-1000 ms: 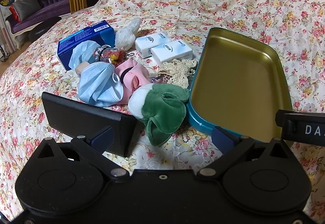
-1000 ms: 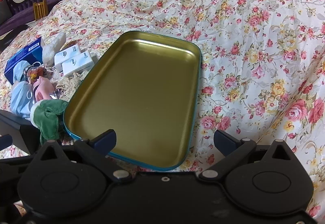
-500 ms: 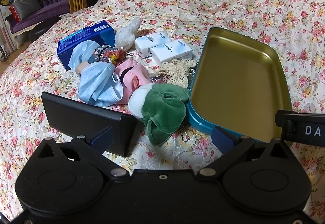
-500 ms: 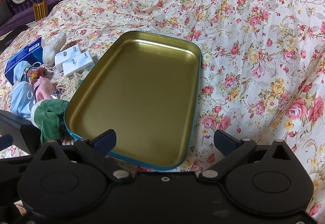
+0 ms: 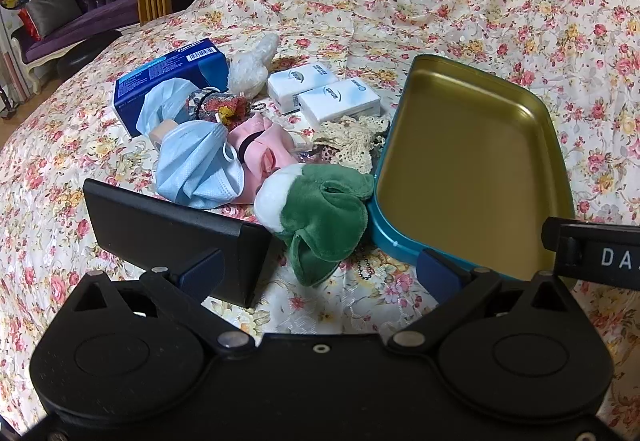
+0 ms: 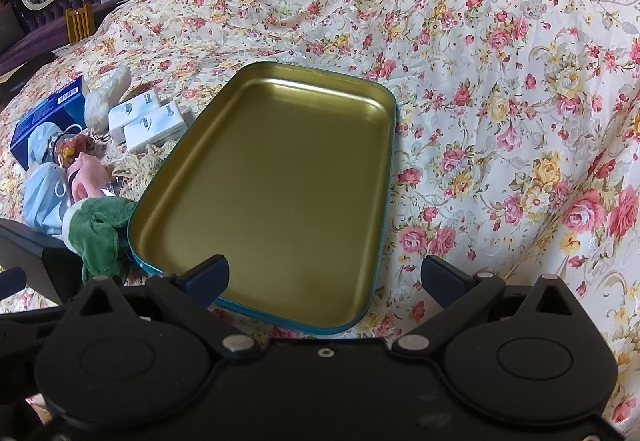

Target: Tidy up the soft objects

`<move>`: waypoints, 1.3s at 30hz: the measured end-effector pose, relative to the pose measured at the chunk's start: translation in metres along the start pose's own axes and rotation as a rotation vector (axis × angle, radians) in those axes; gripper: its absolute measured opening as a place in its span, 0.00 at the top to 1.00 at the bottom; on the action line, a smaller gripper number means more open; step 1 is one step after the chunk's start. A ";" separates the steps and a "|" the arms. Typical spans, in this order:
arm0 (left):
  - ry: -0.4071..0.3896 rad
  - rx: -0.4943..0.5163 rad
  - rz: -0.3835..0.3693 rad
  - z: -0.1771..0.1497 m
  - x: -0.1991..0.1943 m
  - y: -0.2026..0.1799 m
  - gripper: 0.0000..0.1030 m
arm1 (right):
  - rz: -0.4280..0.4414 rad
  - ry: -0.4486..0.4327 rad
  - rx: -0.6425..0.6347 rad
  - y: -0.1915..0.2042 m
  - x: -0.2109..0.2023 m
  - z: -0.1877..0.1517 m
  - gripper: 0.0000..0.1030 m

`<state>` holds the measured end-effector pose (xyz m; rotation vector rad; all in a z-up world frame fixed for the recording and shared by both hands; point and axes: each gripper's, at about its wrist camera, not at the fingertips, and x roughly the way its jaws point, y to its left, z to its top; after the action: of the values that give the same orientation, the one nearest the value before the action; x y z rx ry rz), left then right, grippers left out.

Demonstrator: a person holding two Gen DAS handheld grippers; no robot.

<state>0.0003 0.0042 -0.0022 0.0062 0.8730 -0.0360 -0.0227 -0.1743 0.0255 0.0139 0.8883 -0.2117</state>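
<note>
A pile of soft things lies on the flowered bedspread: a green-and-white plush [image 5: 320,207], a blue face mask [image 5: 196,169], a pink plush [image 5: 262,151], cream lace [image 5: 352,137], a white fluffy toy [image 5: 252,63] and two tissue packs [image 5: 324,91]. An empty teal tin tray [image 5: 472,165] with a gold inside lies to their right; it also shows in the right wrist view [image 6: 276,193]. My left gripper [image 5: 320,273] is open and empty, just short of the green plush. My right gripper [image 6: 326,275] is open and empty over the tray's near rim.
A blue box [image 5: 168,75] stands behind the pile. A black flat case [image 5: 172,229] lies by my left finger. The right gripper's black body [image 5: 596,253] juts in at the right. The bedspread rises into a hump [image 6: 520,61] on the right.
</note>
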 end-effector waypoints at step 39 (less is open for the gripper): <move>0.263 -0.232 -0.054 0.090 0.106 0.117 0.08 | 0.247 -0.016 -0.178 0.108 0.067 0.121 0.01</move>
<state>0.1411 0.1159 -0.0269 -0.2347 1.1360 0.0164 0.1319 -0.0923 0.0427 -0.0435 0.8788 0.0977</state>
